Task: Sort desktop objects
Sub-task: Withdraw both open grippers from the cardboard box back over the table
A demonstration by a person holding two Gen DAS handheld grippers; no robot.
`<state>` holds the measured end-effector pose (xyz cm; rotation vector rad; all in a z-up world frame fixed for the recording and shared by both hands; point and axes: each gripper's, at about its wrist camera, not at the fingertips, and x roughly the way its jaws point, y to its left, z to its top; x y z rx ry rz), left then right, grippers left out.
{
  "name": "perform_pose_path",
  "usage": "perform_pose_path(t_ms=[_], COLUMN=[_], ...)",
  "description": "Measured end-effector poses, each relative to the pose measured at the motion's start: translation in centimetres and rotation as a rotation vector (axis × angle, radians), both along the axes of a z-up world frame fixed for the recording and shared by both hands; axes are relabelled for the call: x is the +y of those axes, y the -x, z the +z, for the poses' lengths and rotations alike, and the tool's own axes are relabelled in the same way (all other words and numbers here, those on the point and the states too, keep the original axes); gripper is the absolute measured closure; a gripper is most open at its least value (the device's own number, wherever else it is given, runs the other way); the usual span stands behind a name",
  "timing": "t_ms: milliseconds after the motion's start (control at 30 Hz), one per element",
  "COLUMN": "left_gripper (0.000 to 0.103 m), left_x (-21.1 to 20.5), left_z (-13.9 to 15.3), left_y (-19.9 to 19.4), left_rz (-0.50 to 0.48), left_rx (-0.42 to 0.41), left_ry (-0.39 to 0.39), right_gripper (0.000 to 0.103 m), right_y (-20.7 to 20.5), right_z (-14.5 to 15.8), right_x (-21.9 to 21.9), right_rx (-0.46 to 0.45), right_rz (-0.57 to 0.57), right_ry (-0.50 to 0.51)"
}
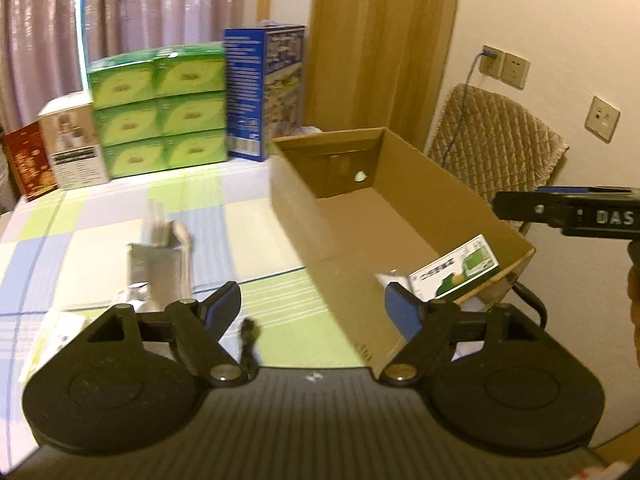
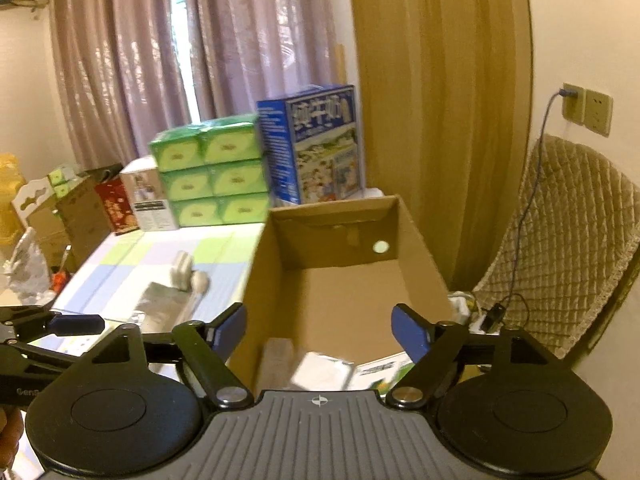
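Cardboard box (image 1: 400, 216) sits on the checked table (image 1: 100, 216) with a green-and-white packet (image 1: 456, 270) inside. Silver pouch (image 1: 160, 264) waits left of the box. Left gripper (image 1: 312, 308) and right gripper (image 2: 318, 326) are both wide and hold nothing. A careless reach could bump the box wall and push it.

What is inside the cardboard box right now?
The cardboard box holds a green-and-white carton at its near end, plus a white packet and a brownish item, both blurred. The right gripper hides the nearest floor; the rest looks bare.
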<state>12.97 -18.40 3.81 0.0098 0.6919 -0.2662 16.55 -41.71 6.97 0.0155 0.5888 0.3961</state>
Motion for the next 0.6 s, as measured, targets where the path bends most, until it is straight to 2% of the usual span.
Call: perform_pose_path(t_ms=[233,600], left_gripper=[0.016,0.003], left_x=[4.7,12.3], left_z=[0.3,-0.7], left_y=[4.1,9.0], left_rz=[0.086,0.236], left_rx=[-0.014,0.001], left_ry=[-0.014,-0.045], right_gripper=[0.002,0.002], right_y=[3.2,6.7], right_z=[0.6,-0.9], right_x=[3.2,8.8], right_rx=[-0.007,0.020], right_rz=[0.084,0.219], right_ry=[-0.042,-0.061])
